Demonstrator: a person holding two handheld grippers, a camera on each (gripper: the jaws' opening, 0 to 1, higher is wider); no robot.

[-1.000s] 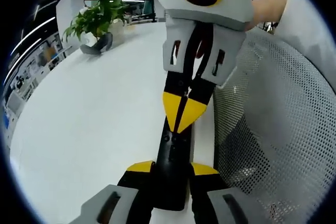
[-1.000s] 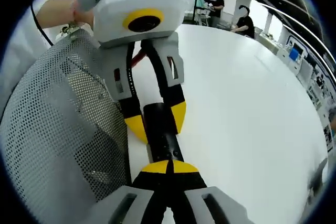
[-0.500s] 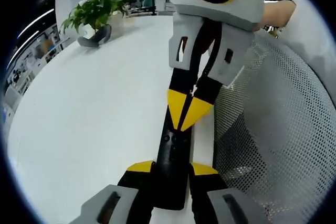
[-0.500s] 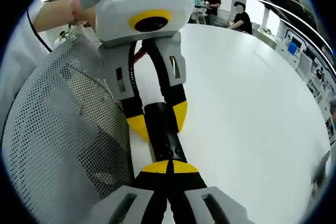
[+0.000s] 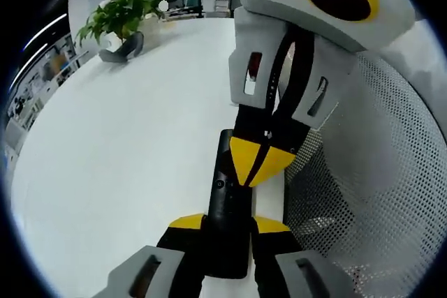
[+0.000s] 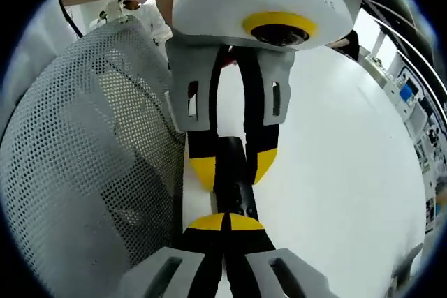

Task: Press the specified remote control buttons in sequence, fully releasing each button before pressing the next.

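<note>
Over the last second my right gripper (image 5: 257,165) has slid closer along the remote control (image 5: 228,221) toward my left gripper (image 5: 228,225); in the left gripper view its closed yellow tips now cover a part of the remote's upper face that was bare a second ago. In the right gripper view the left gripper's grey housing looms much larger than before.

Much is hidden. The remote's buttons are hard to make out: I see only one small round mark on its dark face in the left gripper view, and the right tips cover the surface beyond it. Its near end is lost between my left jaws, and whether my right tips actually touch it I cannot tell.

The remote is a slim black bar lying lengthwise along the edge of the white table (image 5: 126,144), just beside a grey mesh chair back (image 5: 370,172).

My left fingers are clamped on its sides, a yellow pad on each flank. My right fingers are pressed together with nothing between them, poised over the remote's top, their own tips (image 6: 223,222) meeting in the right gripper view just short of the remote (image 6: 236,197).
</note>
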